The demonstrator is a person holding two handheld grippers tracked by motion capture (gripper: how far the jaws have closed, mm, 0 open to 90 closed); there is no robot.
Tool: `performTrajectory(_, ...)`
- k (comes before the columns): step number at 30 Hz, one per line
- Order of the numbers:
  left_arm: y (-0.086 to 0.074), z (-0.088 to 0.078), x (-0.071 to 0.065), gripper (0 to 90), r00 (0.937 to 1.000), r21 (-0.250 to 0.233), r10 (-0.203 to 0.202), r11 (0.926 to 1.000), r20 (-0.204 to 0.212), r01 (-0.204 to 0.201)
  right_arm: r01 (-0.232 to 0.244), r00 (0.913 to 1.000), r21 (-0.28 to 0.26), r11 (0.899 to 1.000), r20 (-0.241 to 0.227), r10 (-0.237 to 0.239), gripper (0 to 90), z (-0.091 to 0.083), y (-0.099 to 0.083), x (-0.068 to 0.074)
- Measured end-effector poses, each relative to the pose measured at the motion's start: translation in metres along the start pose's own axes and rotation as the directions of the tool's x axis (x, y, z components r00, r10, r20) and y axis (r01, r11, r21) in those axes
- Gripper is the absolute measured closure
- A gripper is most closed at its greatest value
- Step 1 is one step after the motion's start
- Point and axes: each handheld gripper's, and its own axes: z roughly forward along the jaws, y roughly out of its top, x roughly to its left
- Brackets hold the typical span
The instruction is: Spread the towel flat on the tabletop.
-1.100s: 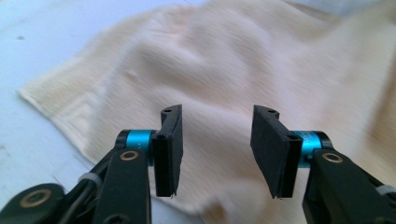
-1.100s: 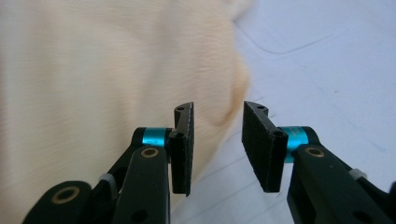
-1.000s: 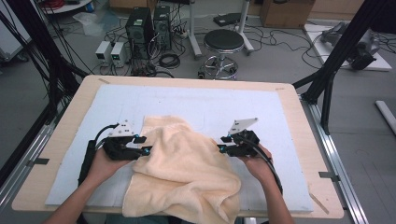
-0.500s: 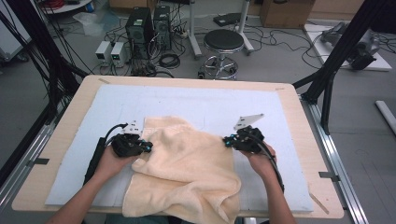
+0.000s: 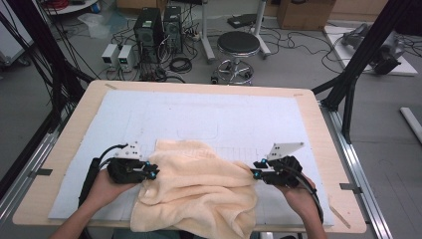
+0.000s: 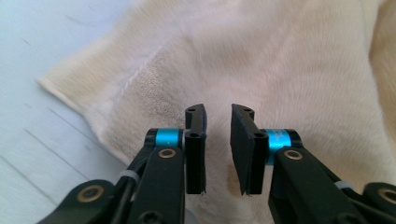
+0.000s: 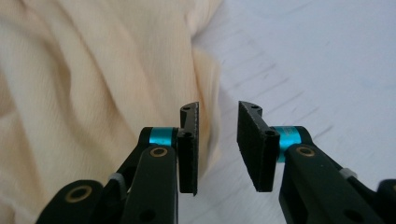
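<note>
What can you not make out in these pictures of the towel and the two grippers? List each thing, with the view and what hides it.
- Towel: its near edge, high view, runs past the table edge and the picture's bottom.
- Left gripper: jaw tips, high view, too small against the towel.
- Right gripper: whether a pad touches the towel edge, right gripper view, blurred.

Surface: I see wooden counter (image 5: 318,114) | on it: pale blue mat (image 5: 199,114) | on mat's near half: cream towel (image 5: 199,184), overhanging counter's near edge
</note>
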Motion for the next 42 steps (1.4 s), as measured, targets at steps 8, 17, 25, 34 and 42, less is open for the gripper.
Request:
performTrajectory(8, 0.021, 0.027, 0.032, 57.1, 0.9945, -0.001, -0.046, 0.9989, -0.095, 0.046, 0.025, 0.9977, 0.01, 1.0, -0.064, -0.024, 59.2, 0.038, 0.041, -0.026)
performTrajectory(17, 0.016, 0.052, 0.032, 72.2, 0.9983, 0.122, -0.038, 0.9916, -0.044, 0.044, -0.055, 0.9403, 0.118, 0.991, -0.328, 0.091, 72.0, 0.076, 0.023, -0.031)
performTrajectory(25, 0.036, 0.039, 0.039, 81.0, 0.9853, -0.011, -0.074, 0.9972, -0.154, 0.074, -0.02, 0.9998, 0.032, 0.999, 0.002, 0.02, 85.2, 0.044, 0.031, -0.033)
performTrajectory(34, 0.04, 0.047, 0.032, 79.7, 0.9934, 0.045, -0.044, 0.9978, -0.106, 0.049, -0.054, 0.9881, -0.021, 0.998, 0.143, 0.056, 80.4, 0.023, 0.016, -0.035)
performTrajectory(42, 0.024, 0.031, 0.028, 58.9, 0.997, 0.019, -0.076, 0.9969, -0.013, 0.076, -0.099, 0.993, 0.037, 0.994, 0.068, 0.097, 56.7, 0.035, -0.003, -0.034)
